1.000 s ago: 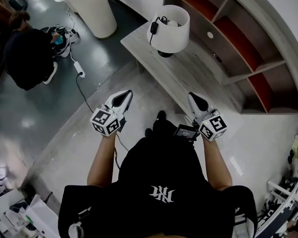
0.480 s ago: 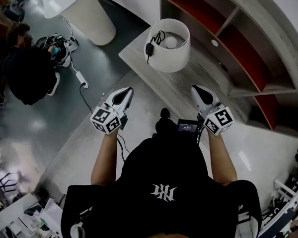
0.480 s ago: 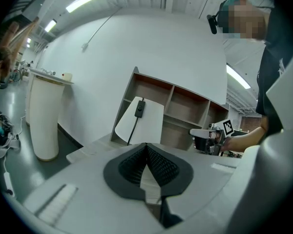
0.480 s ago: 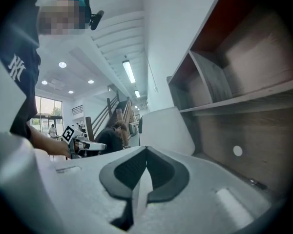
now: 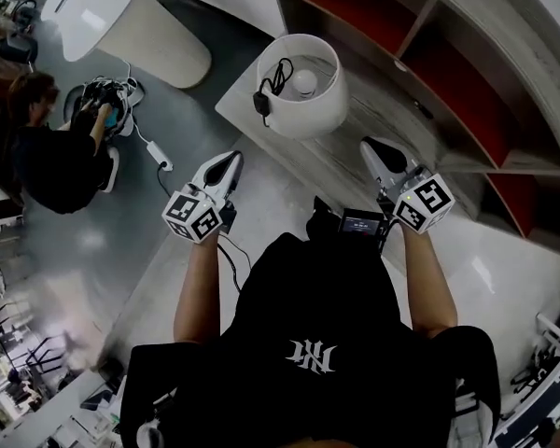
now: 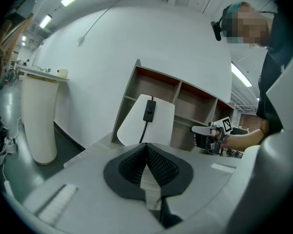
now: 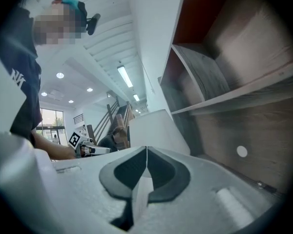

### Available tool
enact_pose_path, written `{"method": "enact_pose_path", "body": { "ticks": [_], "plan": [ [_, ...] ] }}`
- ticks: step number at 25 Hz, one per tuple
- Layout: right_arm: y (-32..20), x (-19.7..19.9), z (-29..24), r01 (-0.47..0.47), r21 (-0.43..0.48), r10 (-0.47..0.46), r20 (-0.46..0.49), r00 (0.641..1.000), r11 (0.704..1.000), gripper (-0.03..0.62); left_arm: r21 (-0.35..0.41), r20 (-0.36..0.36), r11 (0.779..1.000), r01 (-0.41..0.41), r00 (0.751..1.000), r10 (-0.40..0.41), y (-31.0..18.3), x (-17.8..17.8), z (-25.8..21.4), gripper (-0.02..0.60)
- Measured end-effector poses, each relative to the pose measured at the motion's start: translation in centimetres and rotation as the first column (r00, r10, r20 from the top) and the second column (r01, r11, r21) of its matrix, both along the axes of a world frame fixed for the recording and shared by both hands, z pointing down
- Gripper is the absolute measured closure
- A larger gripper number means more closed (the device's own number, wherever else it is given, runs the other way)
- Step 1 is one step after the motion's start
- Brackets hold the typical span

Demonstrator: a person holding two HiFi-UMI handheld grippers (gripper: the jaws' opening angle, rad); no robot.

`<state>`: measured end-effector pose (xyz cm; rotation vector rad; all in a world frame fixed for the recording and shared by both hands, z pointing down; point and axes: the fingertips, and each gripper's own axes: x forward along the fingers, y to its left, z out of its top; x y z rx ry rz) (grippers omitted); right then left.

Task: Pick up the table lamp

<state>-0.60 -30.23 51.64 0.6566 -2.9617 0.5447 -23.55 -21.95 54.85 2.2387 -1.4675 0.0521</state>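
The table lamp [image 5: 299, 84] has a white drum shade with a bulb inside and a black cord switch draped over its rim. It stands on a low grey wooden bench [image 5: 373, 136] ahead of me. My left gripper [image 5: 226, 164] is shut and empty, short of the lamp to its lower left. My right gripper [image 5: 377, 147] is also shut and empty, to the lamp's lower right, over the bench. The left gripper view shows the shade [image 6: 147, 121] with its switch straight ahead past the shut left gripper [image 6: 147, 146]. In the right gripper view the shade [image 7: 154, 130] sits left of centre beyond the shut right gripper [image 7: 146, 148].
A curved shelf unit [image 5: 448, 54] with red-backed compartments rises behind the bench. A white round pedestal [image 5: 140, 26] stands at the far left. A person in black [image 5: 51, 157] crouches on the grey floor by a power strip and cables [image 5: 159, 152].
I have walked closer to the bench. The lamp now sits nearer and lower in the head view, and both shut grippers have advanced toward it on either side.
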Motion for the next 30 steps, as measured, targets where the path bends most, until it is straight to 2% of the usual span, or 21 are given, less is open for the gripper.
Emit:
{"method": "enact_pose_path", "body": {
  "ticks": [9, 12, 18, 21, 24, 27, 30],
  "plan": [
    [-2.5, -0.6, 0.9, -0.003, -0.027, 0.004, 0.004, 1.000, 1.000, 0.568, -0.016, -0.027, 0.998, -0.053, 0.998, 0.052, -3.2, -0.5, 0.1, 0.580],
    [-3.4, -0.4, 1.6, -0.028, -0.034, 0.027, -0.021, 0.999, 0.999, 0.565, -0.033, -0.031, 0.997, -0.076, 0.997, 0.075, -4.7, -1.0, 0.7, 0.579],
    [-4.7, -0.4, 3.1, -0.069, -0.133, 0.069, -0.007, 0.998, 0.989, 0.526, -0.106, -0.092, 0.977, -0.183, 0.981, 0.173, -8.0, -2.3, 2.8, 0.578],
    [-4.9, -1.4, 3.2, -0.064, -0.201, 0.075, 0.051, 0.996, 0.978, 0.516, -0.123, -0.201, 0.956, -0.265, 0.950, 0.238, -10.0, -3.1, 3.6, 0.578],
    [-5.3, -1.9, 3.2, -0.081, -0.256, 0.111, 0.105, 0.988, 0.963, 0.514, -0.145, -0.290, 0.926, -0.348, 0.910, 0.296, -11.8, -3.5, 4.7, 0.536],
    [-5.3, -2.3, 4.2, -0.072, -0.322, 0.120, 0.133, 0.984, 0.944, 0.516, -0.175, -0.330, 0.875, -0.452, 0.864, 0.380, -12.7, -3.3, 5.8, 0.511],
    [-5.2, -2.9, 5.3, -0.050, -0.396, 0.122, 0.160, 0.979, 0.917, 0.511, -0.187, -0.394, 0.820, -0.541, 0.806, 0.442, -13.5, -3.5, 6.5, 0.491]
  ]
}}
